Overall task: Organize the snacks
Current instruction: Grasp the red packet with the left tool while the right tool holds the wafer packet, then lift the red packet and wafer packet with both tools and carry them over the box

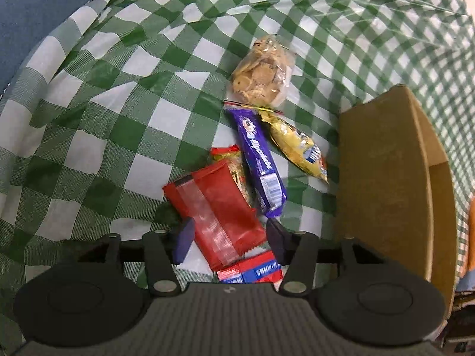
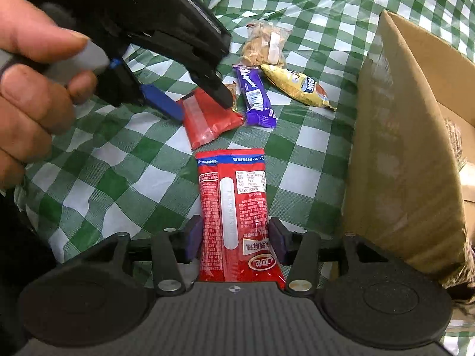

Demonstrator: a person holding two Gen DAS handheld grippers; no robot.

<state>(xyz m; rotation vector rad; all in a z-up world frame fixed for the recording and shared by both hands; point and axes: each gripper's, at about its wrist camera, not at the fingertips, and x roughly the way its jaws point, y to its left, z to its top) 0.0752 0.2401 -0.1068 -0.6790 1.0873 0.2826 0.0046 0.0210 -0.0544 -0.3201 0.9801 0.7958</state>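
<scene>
- Left tool (image 1: 230,241): jaws apart, straddling the near end of the plain red packet (image 1: 218,216); pads stand either side of the wrapper with a visible gap on the left side, so judged not yet pressing on it.
- Plain red packet: lies flat on the checked counter (image 1: 89,118), directly under and ahead of the left tool; long axis runs on a slant, away and to the left in the left wrist view, hence somewhat skew to the line between the pads; its far end overlaps a small yellow-and-red packet (image 1: 227,155).
- Right tool (image 2: 236,241): jaws at a middling width, one pad at each long edge of the printed red packet (image 2: 234,207); whether the pads actually press on it cannot be told.
- Printed red packet: flat on the counter, long axis straight ahead along the tool's own line, so the pads bear across its short width; its end also shows at the bottom of the left wrist view.
- Cardboard box (image 2: 394,160): open, just to the right of both packets; right tool the nearer, hence judged the likely first to deliver.
- Remaining stock, further off: purple bar (image 1: 259,160), yellow packet (image 1: 299,146), clear bag of biscuits (image 1: 261,71); all lying apart from both tools, between the red packets and the far counter.
- Person's hand (image 2: 32,71): wrapped round the left tool's handle, seen from the right wrist view.
</scene>
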